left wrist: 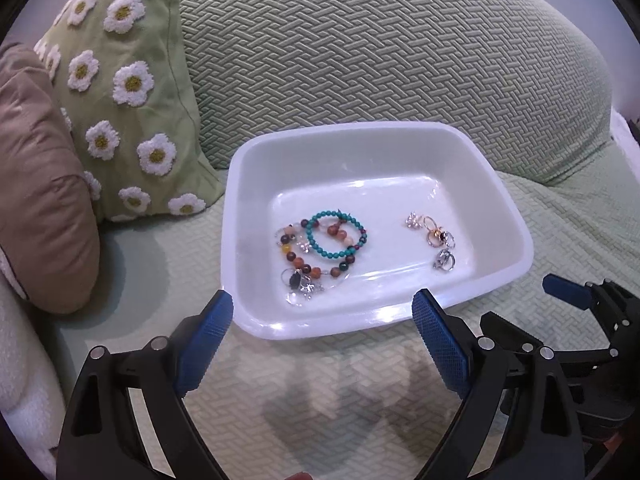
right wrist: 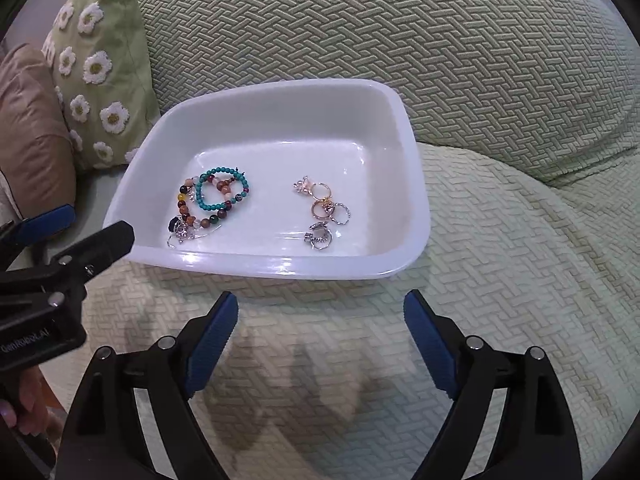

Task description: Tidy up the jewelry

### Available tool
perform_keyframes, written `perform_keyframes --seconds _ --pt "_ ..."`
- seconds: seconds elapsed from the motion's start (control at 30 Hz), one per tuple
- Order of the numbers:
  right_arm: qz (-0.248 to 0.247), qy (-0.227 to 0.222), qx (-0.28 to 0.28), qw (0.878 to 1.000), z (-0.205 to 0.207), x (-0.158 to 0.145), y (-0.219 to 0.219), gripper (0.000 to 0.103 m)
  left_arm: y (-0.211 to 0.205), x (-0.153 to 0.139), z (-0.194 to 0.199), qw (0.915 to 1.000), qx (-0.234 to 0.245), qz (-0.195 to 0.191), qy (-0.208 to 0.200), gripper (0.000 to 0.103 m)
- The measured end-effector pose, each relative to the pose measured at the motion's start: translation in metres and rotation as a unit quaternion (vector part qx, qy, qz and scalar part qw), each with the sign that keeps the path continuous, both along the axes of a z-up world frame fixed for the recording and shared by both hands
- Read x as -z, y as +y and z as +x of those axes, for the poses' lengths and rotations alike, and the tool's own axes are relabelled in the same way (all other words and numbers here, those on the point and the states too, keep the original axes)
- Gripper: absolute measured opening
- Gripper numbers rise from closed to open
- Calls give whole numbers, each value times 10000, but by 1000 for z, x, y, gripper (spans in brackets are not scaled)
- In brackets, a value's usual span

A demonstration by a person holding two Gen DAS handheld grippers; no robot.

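left wrist view: the left gripper (left wrist: 322, 312) hangs with its jaws spread wide and nothing between them, its blue pads straddling the near rim of a white tray (left wrist: 508, 216) that sits on a green woven sofa cover (left wrist: 320, 380). inside the tray, toward its left, a turquoise bead bracelet (left wrist: 335, 235) lies on top of a brown mixed-bead bracelet (left wrist: 304, 260), with a tangle of silver and clear pieces (left wrist: 302, 288) just beside them at the near edge. well apart to the right lies a small cluster of rings (left wrist: 434, 240), gold and silver, touching each other. behind the tray rises the sofa back cushion (left wrist: 380, 60). to the left stand a green daisy pillow (left wrist: 128, 92) and a tan cushion (left wrist: 40, 180), both clear of the tray. the right gripper (left wrist: 580, 320) shows at the right edge, beside the tray's near right corner.

right wrist view: the right gripper (right wrist: 320, 312) is also wide open and empty, hovering over the sofa cover (right wrist: 500, 280) just short of the tray (right wrist: 280, 96) rim. the turquoise bracelet (right wrist: 224, 192) and the rings (right wrist: 324, 212) lie in the tray as two separate groups. the left gripper (right wrist: 100, 240) reaches in from the left, one black finger tip overlapping the tray's near left corner, partly hiding that edge. the daisy pillow (right wrist: 96, 60) and the tan cushion (right wrist: 32, 120) stand behind it.
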State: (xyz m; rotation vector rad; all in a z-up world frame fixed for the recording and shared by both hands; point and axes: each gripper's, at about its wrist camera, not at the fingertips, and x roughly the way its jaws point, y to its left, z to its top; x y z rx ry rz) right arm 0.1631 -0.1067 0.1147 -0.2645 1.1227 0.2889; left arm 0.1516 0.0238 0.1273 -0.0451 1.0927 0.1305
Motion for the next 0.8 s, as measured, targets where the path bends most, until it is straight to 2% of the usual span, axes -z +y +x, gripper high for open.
perform_keyframes --seconds 0.6,0.7,0.8 --pt "-238 11 -234 9994 5 4 1 84 0 10 4 9997 9 -11 225 87" --pt "-284 5 -312 9991 8 4 -2 84 0 16 7 9993 6 95 373 90" --pt "-239 54 -327 9992 9 5 -3 84 -1 17 7 9992 -12 210 351 90"
